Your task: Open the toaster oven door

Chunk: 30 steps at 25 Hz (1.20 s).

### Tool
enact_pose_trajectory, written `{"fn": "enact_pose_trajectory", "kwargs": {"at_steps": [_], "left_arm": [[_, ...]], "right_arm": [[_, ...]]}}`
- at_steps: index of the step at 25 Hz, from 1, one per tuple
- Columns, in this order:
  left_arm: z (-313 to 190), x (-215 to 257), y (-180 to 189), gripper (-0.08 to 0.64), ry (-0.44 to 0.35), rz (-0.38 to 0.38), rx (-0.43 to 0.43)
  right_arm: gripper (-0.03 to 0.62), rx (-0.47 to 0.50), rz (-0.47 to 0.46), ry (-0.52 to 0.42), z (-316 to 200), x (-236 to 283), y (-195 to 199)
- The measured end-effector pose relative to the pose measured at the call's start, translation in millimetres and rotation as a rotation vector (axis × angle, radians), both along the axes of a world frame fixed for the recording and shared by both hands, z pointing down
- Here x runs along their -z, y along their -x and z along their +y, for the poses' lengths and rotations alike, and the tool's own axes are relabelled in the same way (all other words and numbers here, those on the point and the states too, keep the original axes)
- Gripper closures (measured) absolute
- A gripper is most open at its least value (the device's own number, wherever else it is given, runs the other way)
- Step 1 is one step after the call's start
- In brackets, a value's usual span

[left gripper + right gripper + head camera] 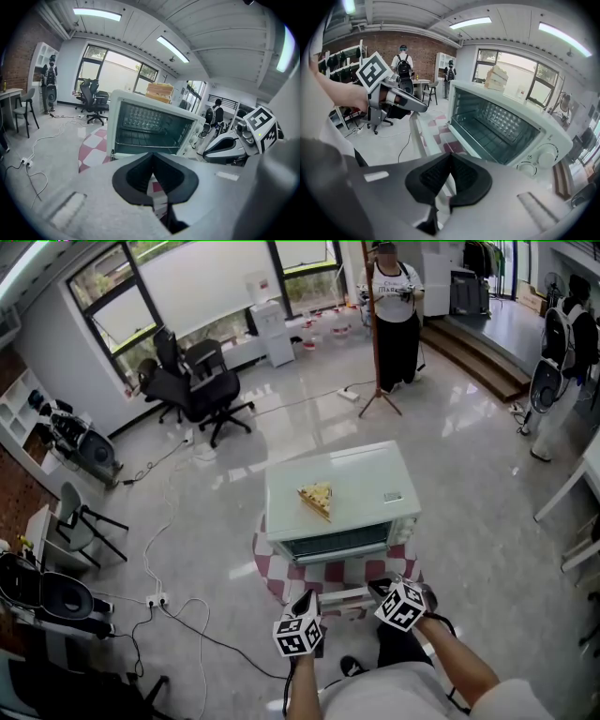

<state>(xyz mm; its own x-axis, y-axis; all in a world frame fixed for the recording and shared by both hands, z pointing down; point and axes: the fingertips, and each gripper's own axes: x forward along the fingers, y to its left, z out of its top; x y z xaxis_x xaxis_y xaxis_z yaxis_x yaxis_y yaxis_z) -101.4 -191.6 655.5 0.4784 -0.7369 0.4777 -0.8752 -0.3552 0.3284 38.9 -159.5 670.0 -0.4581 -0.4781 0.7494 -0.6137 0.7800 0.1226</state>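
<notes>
**Oven door down: hazards at this point**

The oven (342, 493) was found standing on a checked mat (272, 570) on the floor, with its back toward the mat's far edge. The door (345, 596) was seen swung down at the front, reaching toward the mat's near edge, and the rack was exposed. The task was therefore judged to be essentially complete.

The left gripper (306, 600) was held at the door's left end, the right gripper (380, 586) at its right end. In each gripper's own view the pads were pressed together with nothing clamped between them. Contact with the door could not be confirmed.

A slice of bread (317, 499) was observed lying on the oven top.

Possible faults:
- The oven could be tipped forward if the lowered door were pressed down by either gripper; the bread would then probably slide off.
- The door could swing back up if nudged from beneath.
- The glass could be struck by clenched jaws during withdrawal.
</notes>
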Motion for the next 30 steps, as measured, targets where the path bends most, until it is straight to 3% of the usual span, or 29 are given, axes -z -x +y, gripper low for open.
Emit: {"fn": "enact_pose_trajectory", "kwargs": {"at_steps": [19, 30], "left_arm": [[27.1, -0.4, 6.3, 0.555, 0.010, -0.003, -0.027], [36.3, 3.1, 14.0, 0.555, -0.001, -0.008, -0.017]], "right_arm": [[0.589, 0.008, 0.058, 0.080, 25.7, -42.3, 3.7], [0.589, 0.063, 0.124, 0.212, 46.5, -85.0, 6.2]]}}
